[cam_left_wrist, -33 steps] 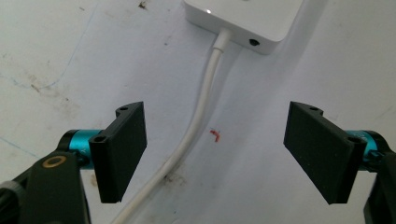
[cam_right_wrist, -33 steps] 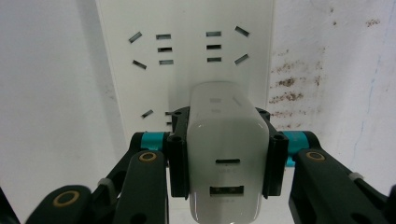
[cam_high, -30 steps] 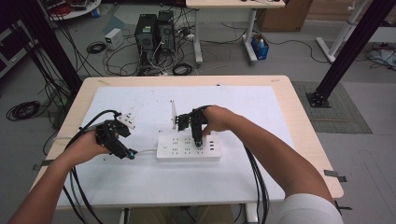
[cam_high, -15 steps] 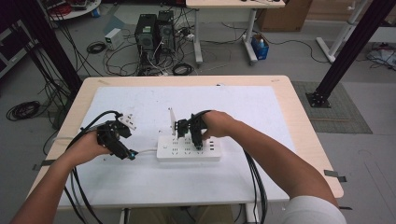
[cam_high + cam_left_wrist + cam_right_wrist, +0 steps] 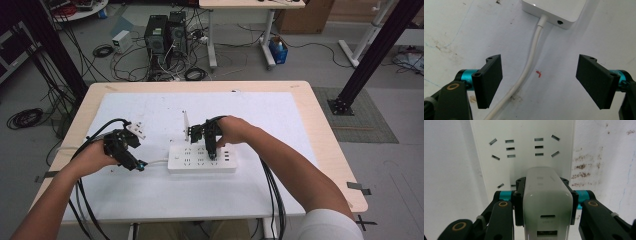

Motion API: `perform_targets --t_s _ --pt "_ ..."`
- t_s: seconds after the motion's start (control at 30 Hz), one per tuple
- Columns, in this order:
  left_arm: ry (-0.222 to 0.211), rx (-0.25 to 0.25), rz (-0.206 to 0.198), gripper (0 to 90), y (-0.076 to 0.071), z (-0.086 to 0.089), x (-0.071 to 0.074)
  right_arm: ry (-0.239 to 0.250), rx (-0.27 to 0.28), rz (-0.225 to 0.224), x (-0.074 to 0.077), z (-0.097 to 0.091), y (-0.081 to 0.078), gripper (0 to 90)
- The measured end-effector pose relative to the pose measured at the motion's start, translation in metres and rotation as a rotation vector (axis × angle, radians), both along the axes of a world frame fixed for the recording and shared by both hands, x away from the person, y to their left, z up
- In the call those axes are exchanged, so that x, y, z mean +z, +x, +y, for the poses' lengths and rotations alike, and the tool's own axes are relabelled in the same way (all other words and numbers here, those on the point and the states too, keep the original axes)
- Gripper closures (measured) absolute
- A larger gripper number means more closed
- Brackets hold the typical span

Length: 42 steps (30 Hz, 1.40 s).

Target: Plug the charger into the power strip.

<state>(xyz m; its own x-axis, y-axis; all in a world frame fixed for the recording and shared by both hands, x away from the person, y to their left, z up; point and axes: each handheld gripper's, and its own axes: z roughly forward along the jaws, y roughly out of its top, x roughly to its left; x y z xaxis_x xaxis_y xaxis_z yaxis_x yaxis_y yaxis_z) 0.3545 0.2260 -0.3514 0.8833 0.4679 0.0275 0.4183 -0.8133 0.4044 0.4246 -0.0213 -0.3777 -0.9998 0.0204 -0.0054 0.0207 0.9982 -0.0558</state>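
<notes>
A white, rounded-edged plastic charger block (image 5: 547, 202) is clamped between the two black jaws of the right gripper (image 5: 547, 200), which press against its left and right sides. Two ports are seen on the face of the block nearest the camera in the right gripper view. The block is held directly over a long white plastic power strip (image 5: 202, 158), whose slotted sockets are visible beyond it; whether its prongs are seated in a socket cannot be told. In the high view the right gripper (image 5: 211, 145) is pointed down at the middle of the strip, which lies flat near the centre of the white sheet covering the light wooden table (image 5: 320, 130).

The left gripper (image 5: 539, 83) is held with its jaws wide apart and nothing gripped. A white round cable (image 5: 529, 67) is seen running between them on the sheet, untouched by either jaw, up to the near end of the strip (image 5: 556, 10). In the high view the left gripper (image 5: 131, 160) is placed just beside the strip's left end, low over the sheet.

A small white adapter (image 5: 135, 130) is seen lying on the sheet beyond the left hand (image 5: 92, 159).
</notes>
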Motion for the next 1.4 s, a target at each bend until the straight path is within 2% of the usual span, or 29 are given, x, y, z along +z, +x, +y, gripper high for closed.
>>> perform_targets --t_s 0.33,0.4,0.43,0.5,0.6,0.7,0.77,0.83,1.07,1.1,1.2,1.27,1.33,1.37,1.4 --pt "-0.010 0.007 -0.013 21.4 -0.003 0.003 -0.002 0.014 0.012 -0.008 0.000 -0.001 -0.002 61.9" --pt "-0.008 0.008 -0.018 21.4 -0.003 0.004 -0.002 0.014 0.035 -0.016 0.000 -0.002 -0.002 61.5" --pt "-0.012 0.011 -0.019 21.4 -0.003 0.004 -0.003 0.013 0.021 -0.013 0.000 -0.003 -0.004 60.7" --pt "-0.013 0.013 -0.023 21.4 -0.003 0.005 -0.003 0.024 0.033 -0.009 0.000 -0.004 -0.003 51.4" --pt "-0.018 0.015 -0.033 21.4 -0.001 0.007 -0.002 0.056 -0.004 0.011 0.001 -0.010 -0.002 39.9" --pt "-0.023 0.013 -0.031 21.4 0.000 0.007 -0.003 0.097 -0.089 0.031 0.004 -0.017 0.003 21.4" --pt "-0.022 0.009 -0.029 21.4 0.001 0.007 -0.004 0.141 -0.148 0.050 0.009 -0.023 0.006 20.1" --pt "-0.031 0.012 -0.030 21.4 0.001 0.006 -0.006 0.179 -0.210 0.049 0.014 -0.028 0.007 13.0" --pt "-0.041 0.026 -0.040 21.4 0.002 0.007 -0.008 0.271 -0.306 -0.014 0.032 -0.042 0.012 13.1" --pt "-0.042 0.028 -0.041 21.4 0.002 0.007 -0.008 0.290 -0.307 -0.018 0.034 -0.044 0.013 13.1" --pt "-0.038 0.026 -0.042 21.4 0.002 0.007 -0.008 0.309 -0.324 -0.041 0.040 -0.051 0.012 13.1" --pt "-0.040 0.023 -0.042 21.4 0.002 0.006 -0.008 0.303 -0.324 -0.044 0.044 -0.055 0.010 13.1" --pt "-0.038 0.019 -0.042 21.5 0.002 0.006 -0.007 0.301 -0.330 -0.024 0.049 -0.061 0.008 13.1" --pt "-0.044 0.022 -0.044 21.4 0.002 0.005 -0.007 0.314 -0.323 -0.031 0.051 -0.065 0.007 13.1" --pt "-0.043 0.019 -0.044 21.4 0.002 0.005 -0.007 0.310 -0.345 -0.041 0.054 -0.068 0.006 13.0"
